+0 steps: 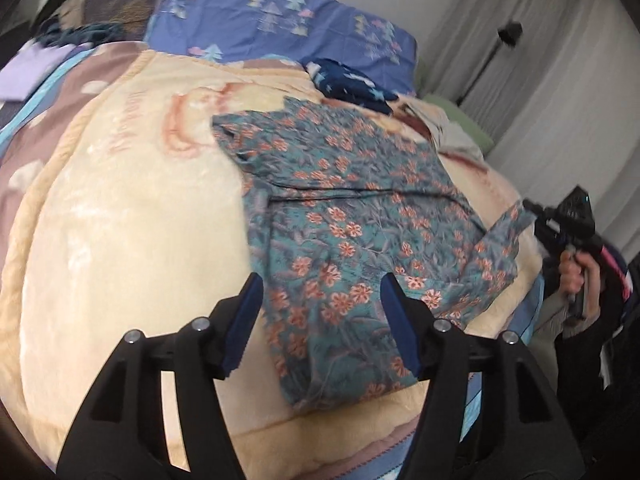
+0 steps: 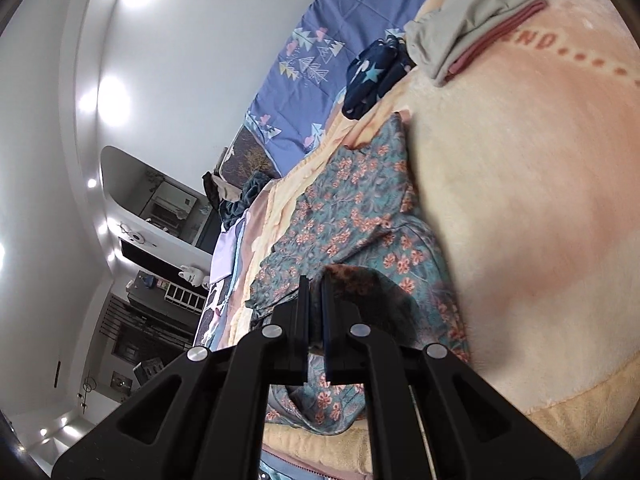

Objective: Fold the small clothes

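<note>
Currently the floral garment (image 1: pixel 352 216) lies spread on the cream blanket (image 1: pixel 132 216), the left tool (image 1: pixel 320 316) gaping empty above its near hem and the right tool (image 2: pixel 316 304) pinched shut on a corner, so a one-sided pull could skew or bunch the fold.

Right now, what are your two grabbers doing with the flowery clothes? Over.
Left gripper open above floral garment, not gripping. Right gripper shut on garment's edge. Nothing blocking; grey folded piece lies apart on blanket.
</note>
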`<state>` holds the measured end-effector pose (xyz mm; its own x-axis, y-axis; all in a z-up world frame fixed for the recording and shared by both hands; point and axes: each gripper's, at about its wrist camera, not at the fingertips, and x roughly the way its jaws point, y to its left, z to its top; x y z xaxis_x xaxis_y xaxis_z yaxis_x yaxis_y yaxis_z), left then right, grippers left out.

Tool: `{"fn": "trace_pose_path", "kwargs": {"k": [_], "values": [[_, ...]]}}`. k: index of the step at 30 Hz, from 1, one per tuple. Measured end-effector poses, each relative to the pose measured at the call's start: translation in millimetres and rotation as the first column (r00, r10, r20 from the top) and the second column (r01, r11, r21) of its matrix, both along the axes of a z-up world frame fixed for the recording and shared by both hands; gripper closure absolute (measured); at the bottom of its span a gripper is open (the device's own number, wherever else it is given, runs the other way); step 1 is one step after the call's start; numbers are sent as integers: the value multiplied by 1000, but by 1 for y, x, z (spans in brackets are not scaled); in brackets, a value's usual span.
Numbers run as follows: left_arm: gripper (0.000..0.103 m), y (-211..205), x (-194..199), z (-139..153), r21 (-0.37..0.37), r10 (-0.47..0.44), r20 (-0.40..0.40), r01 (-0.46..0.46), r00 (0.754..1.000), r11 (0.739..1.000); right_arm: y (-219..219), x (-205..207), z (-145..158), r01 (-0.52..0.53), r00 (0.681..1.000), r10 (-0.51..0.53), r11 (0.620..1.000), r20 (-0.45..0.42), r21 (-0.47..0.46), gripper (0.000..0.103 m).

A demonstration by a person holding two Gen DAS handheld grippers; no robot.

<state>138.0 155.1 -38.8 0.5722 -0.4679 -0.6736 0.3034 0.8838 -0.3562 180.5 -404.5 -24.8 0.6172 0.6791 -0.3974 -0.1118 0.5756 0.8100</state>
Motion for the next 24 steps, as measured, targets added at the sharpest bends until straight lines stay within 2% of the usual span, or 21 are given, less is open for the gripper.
{"fn": "trace_pose_path", "kwargs": {"k": [4, 7, 9, 11, 12, 14, 16, 20, 23, 24], "values": [[41, -33, 27, -19, 87, -118, -79, 125, 990, 988, -5, -5, -1, 18, 1000, -18, 1000, -8, -3, 98], [41, -43, 45, -35, 132, -136, -129, 153, 982, 979, -7, -8, -1, 20, 1000, -21, 1000, -15, -15, 98], [45, -44, 52, -41, 128, -137, -152, 157, 979, 979, -8, -9, -3, 22, 1000, -22, 999, -20, -25, 97], [60, -48, 54, -44, 118, -159, -167, 180, 973, 977, -10, -7, -5, 23, 999, -24, 999, -29, -33, 97], [74, -51, 54, -45, 118, -171, -169, 192, 971, 974, -11, -6, -6, 24, 999, -25, 999, -32, -33, 97], [79, -56, 54, -45, 141, -175, -164, 198, 971, 970, -13, -4, -9, 27, 999, -28, 999, -43, -30, 97], [93, -57, 56, -45, 152, -161, -156, 185, 975, 971, -14, -1, -12, 28, 998, -29, 999, -56, -19, 96], [98, -49, 54, -36, 113, -121, -114, 134, 986, 985, -16, 2, -19, 36, 996, -36, 999, -84, -1, 95], [99, -37, 48, -23, 38, -88, -72, 91, 994, 995, -17, 8, -25, 29, 993, -26, 999, -116, 24, 95], [99, -33, 46, -19, 13, -81, -63, 82, 995, 997, -17, 11, -27, 27, 991, -22, 999, -129, 36, 88]]}}
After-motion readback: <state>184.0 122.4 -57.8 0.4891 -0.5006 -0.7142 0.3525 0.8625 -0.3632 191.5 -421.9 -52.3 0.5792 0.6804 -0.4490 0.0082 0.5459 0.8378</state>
